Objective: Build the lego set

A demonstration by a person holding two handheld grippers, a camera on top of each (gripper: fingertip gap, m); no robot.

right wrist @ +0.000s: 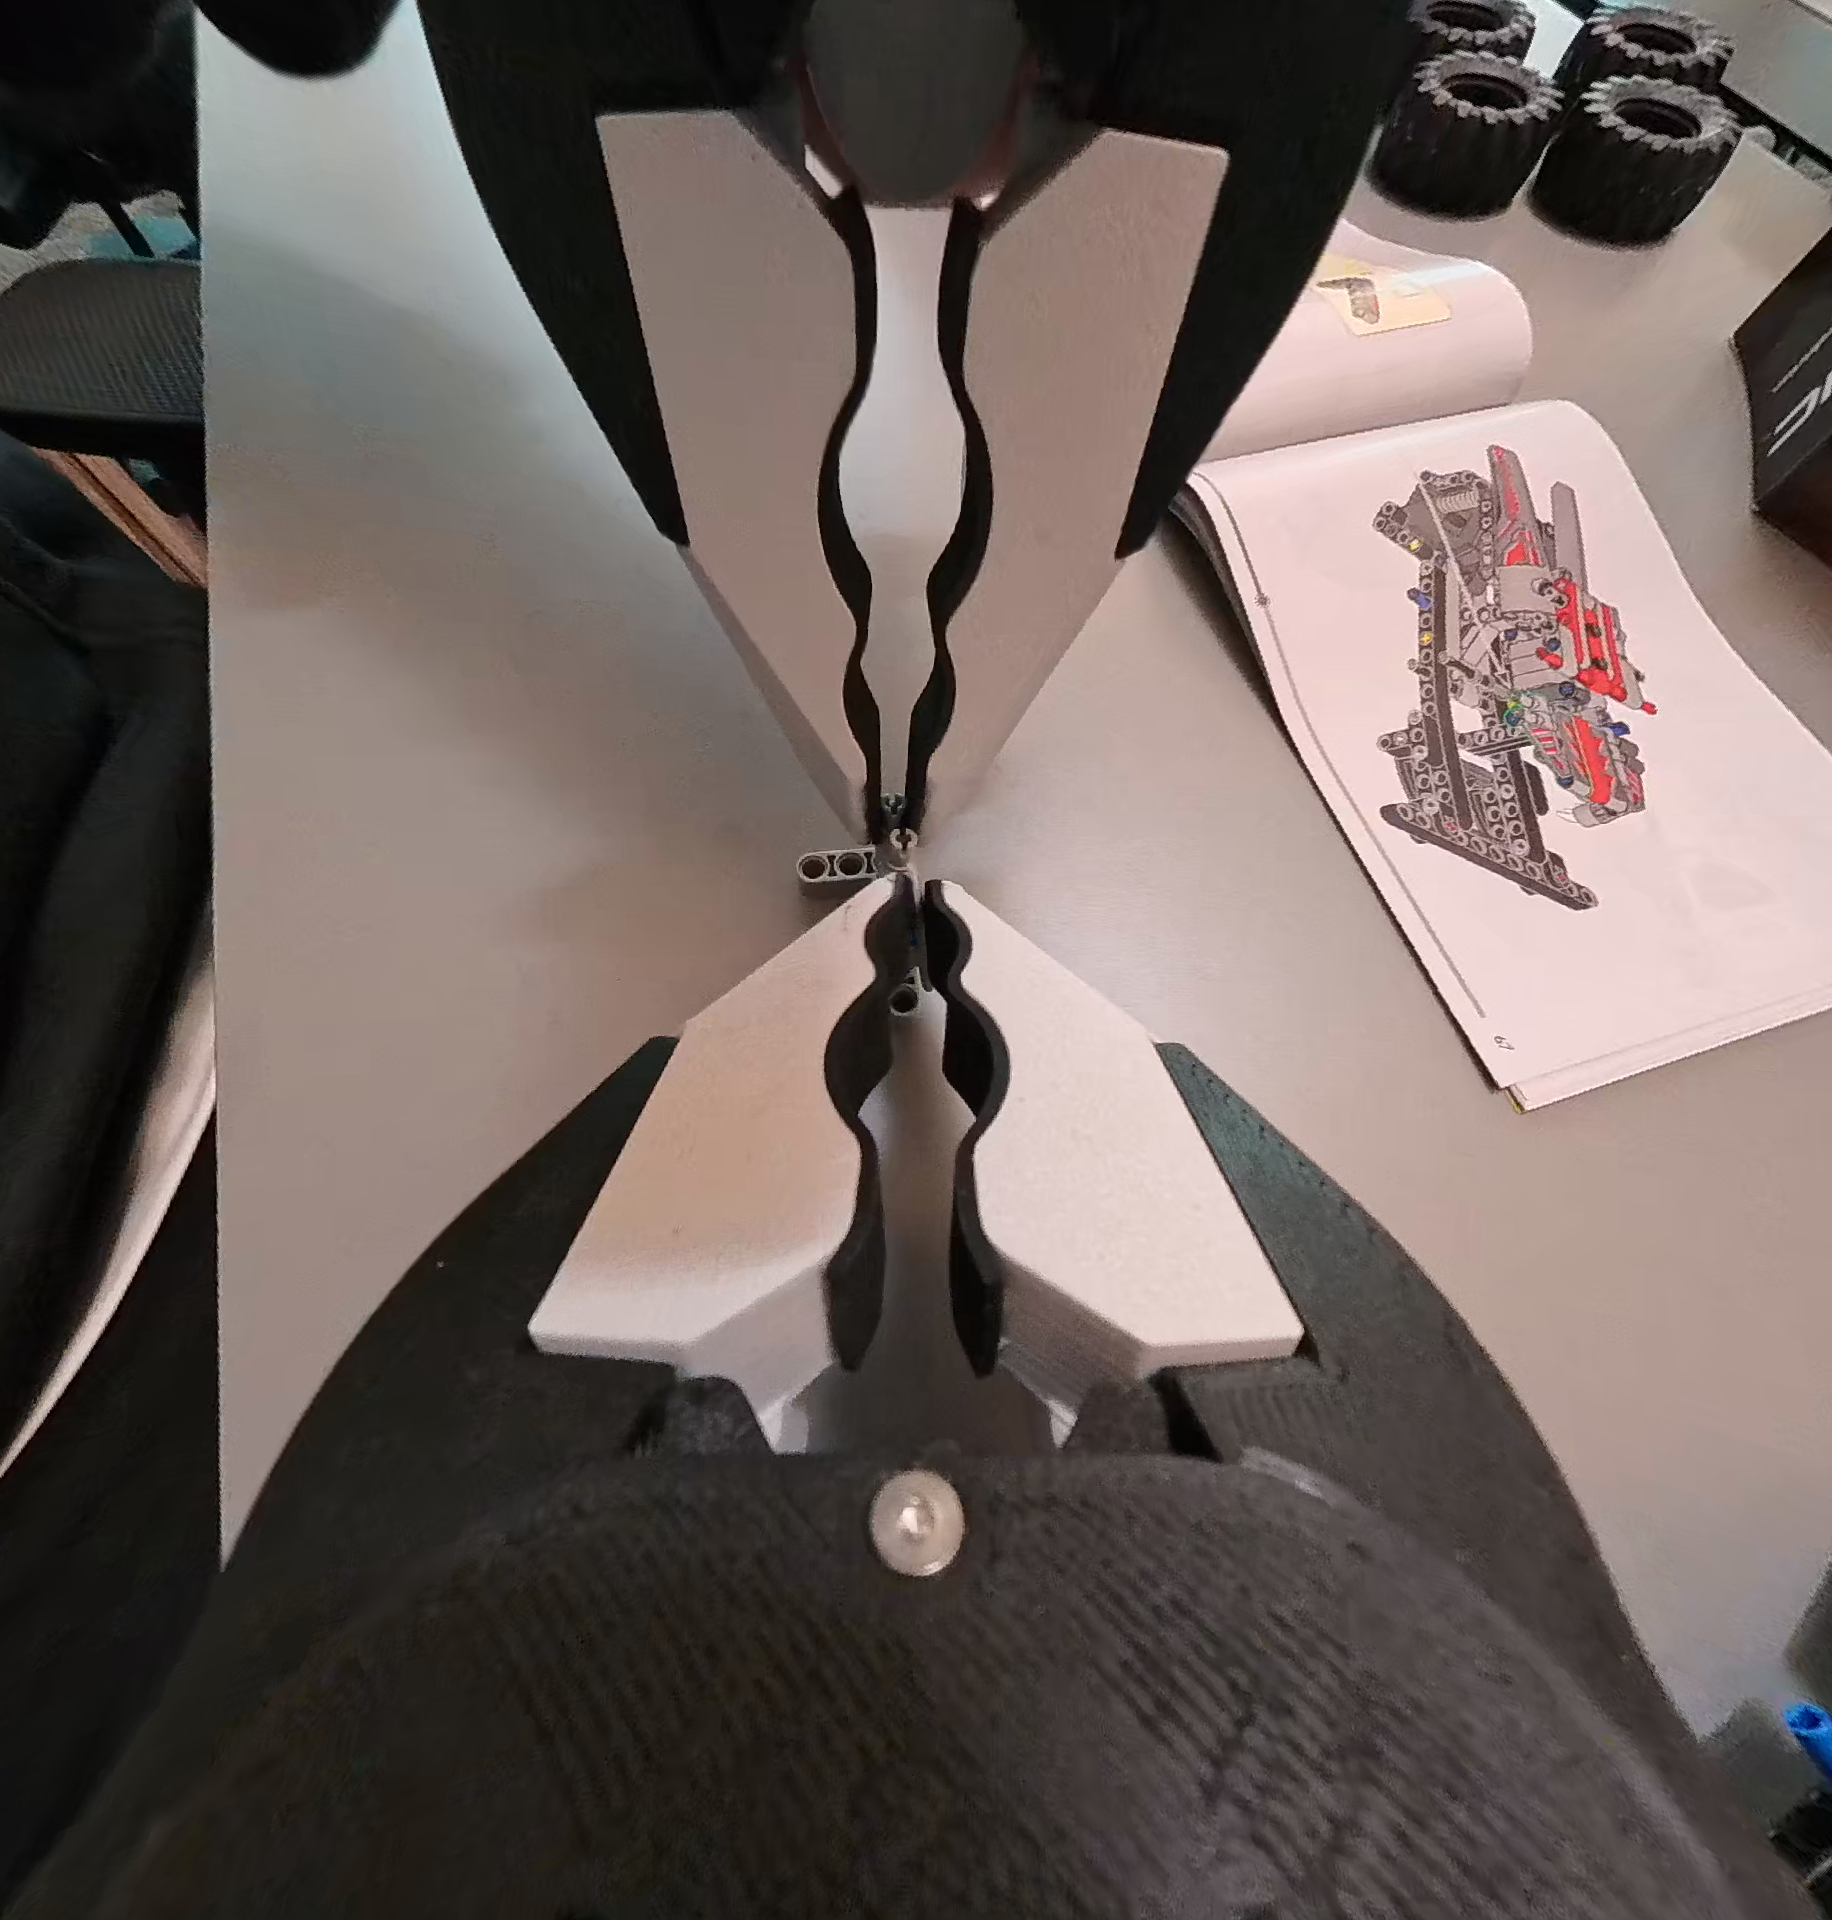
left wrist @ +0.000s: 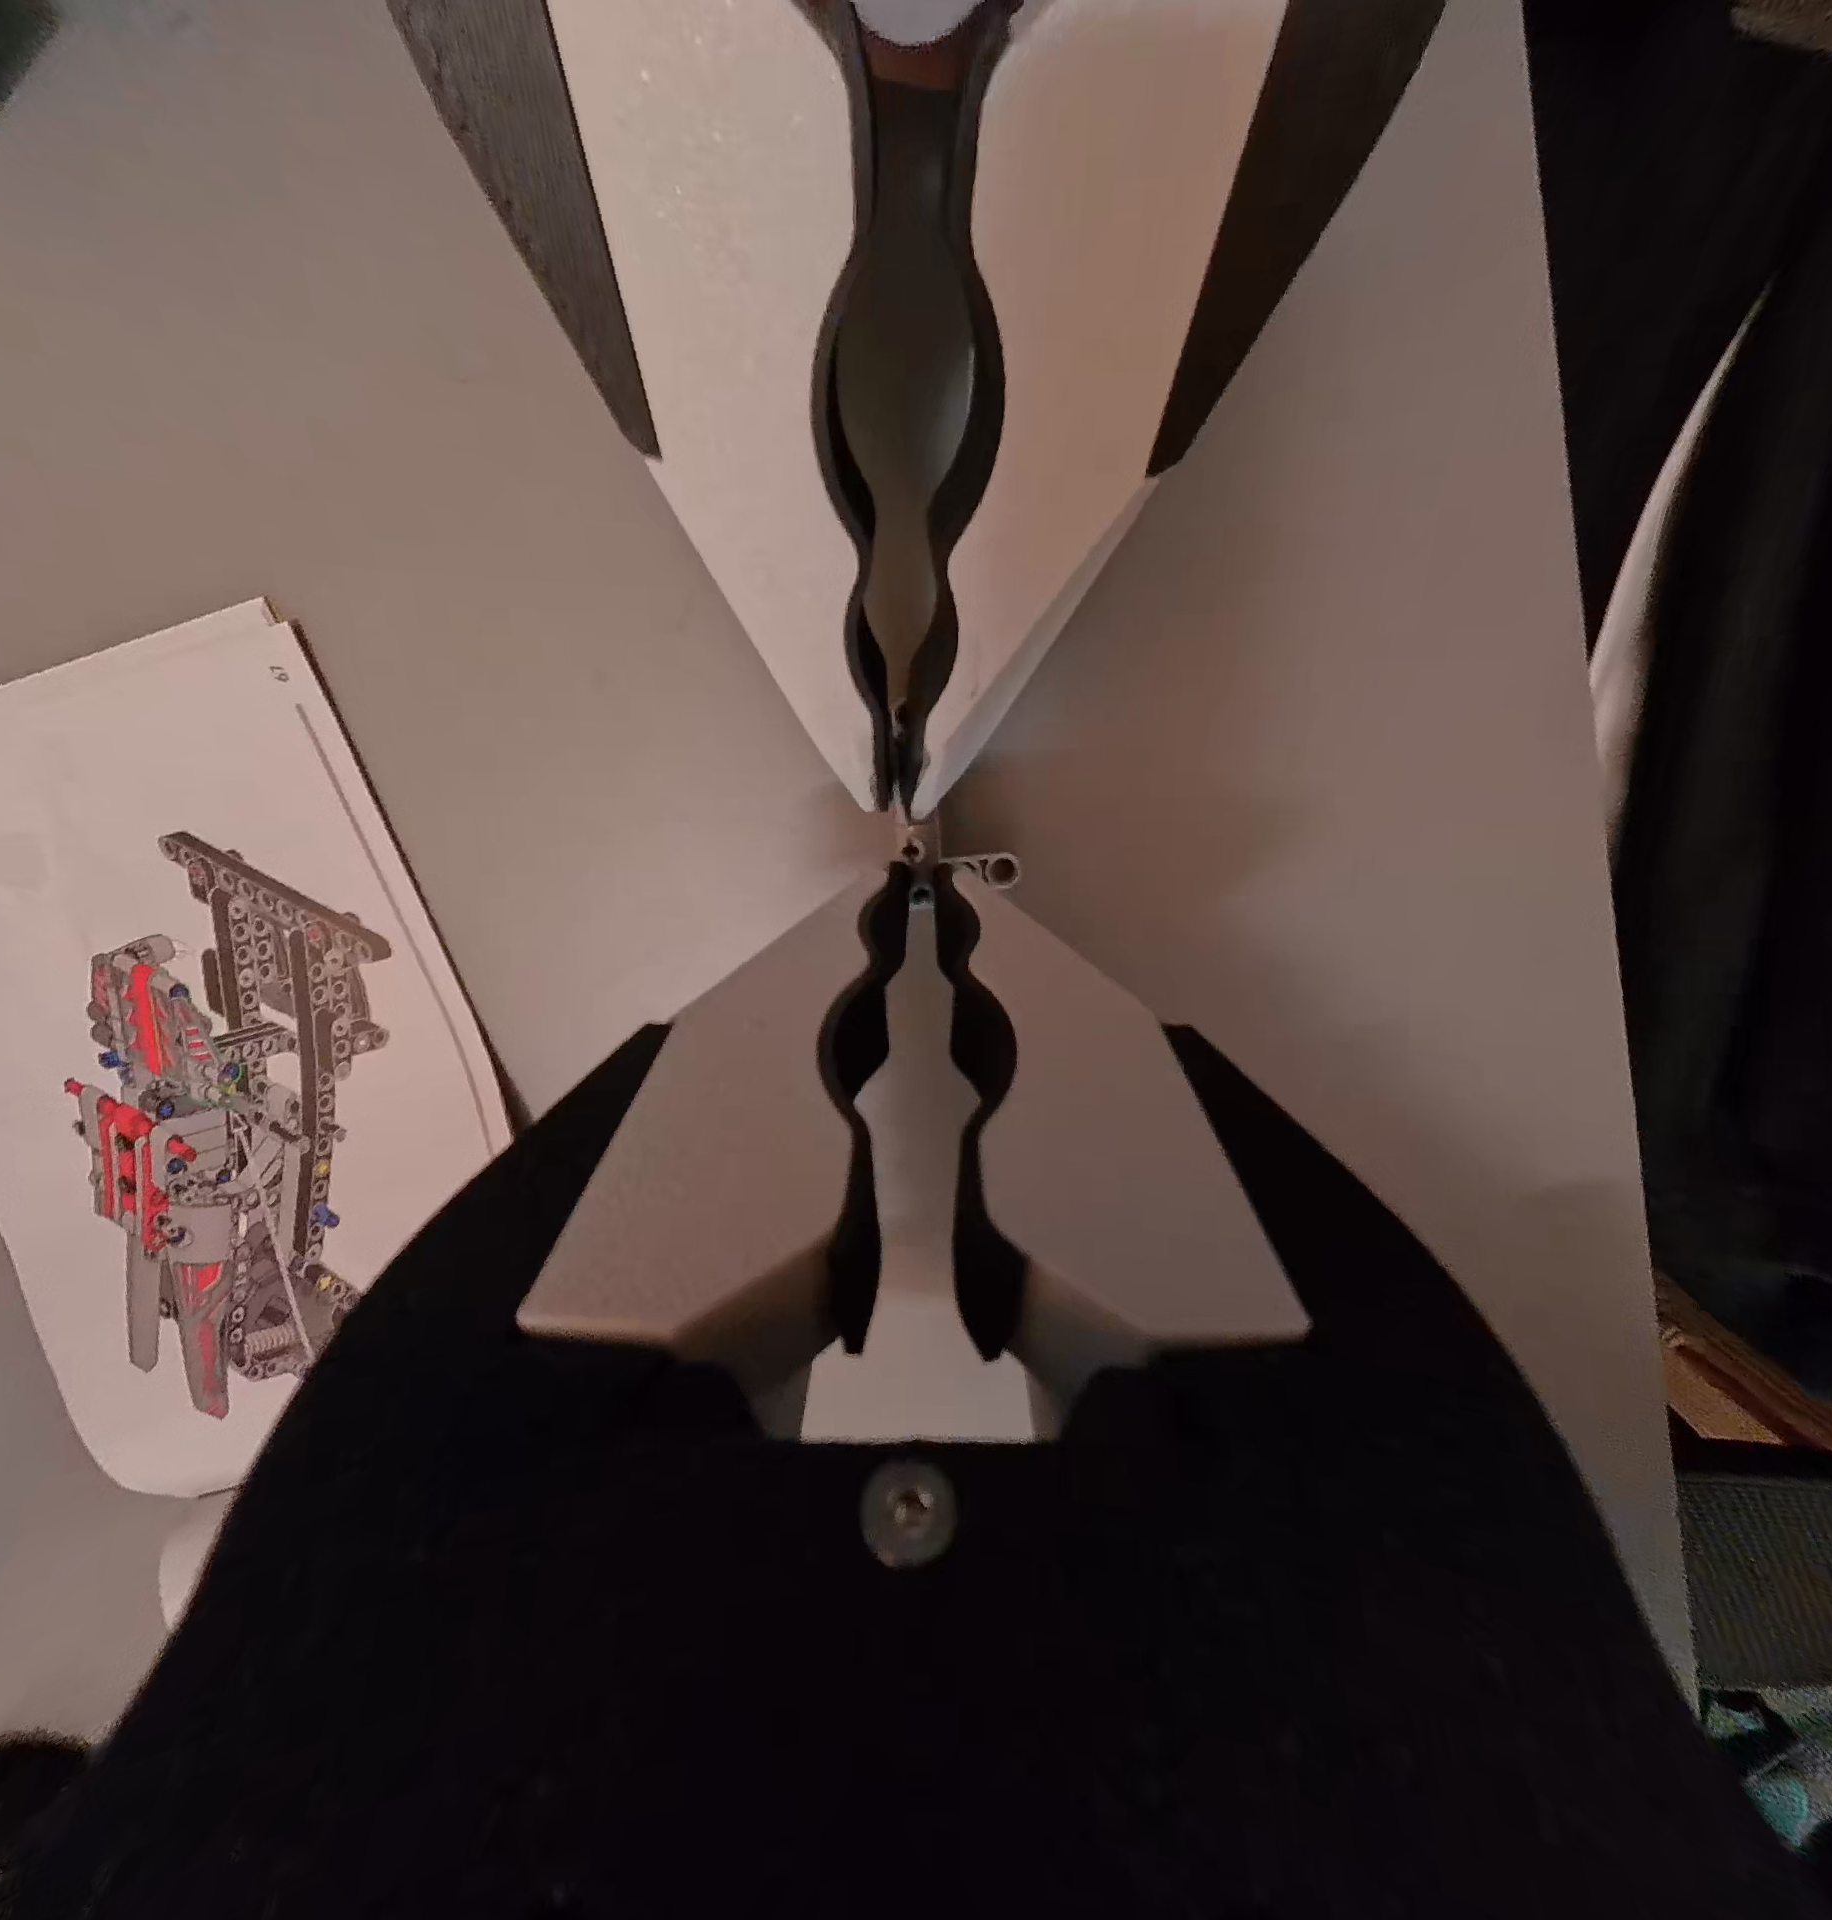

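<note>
In the left wrist view, the left tool (left wrist: 917,902) is closed tip to tip against the right tool (left wrist: 904,800), which reaches in from the top of the frame. Between the two sets of tips sits a small grey lego assembly (left wrist: 917,854), with one light grey holed beam (left wrist: 985,868) sticking out sideways over the pale tabletop (left wrist: 1307,935). The left tool's jaws are nearly shut and grip a small dark piece at the near end of that assembly. One open instruction booklet (left wrist: 164,987) lies flat on the tabletop, well apart from the tools, its page showing a grey and red model.

In the right wrist view, the right tool (right wrist: 914,904) is likewise nearly shut, pinching the assembly (right wrist: 896,836) at its near end, while the left tool (right wrist: 896,805) comes in from the top and clamps the far end. The beam (right wrist: 834,862) juts out here too. This view alone shows four black knobby tyres (right wrist: 1566,114) grouped at the far corner, one black box (right wrist: 1816,395) beyond the booklet (right wrist: 1514,727), and one blue piece (right wrist: 1826,1745) at the near edge of the tabletop (right wrist: 476,727).
</note>
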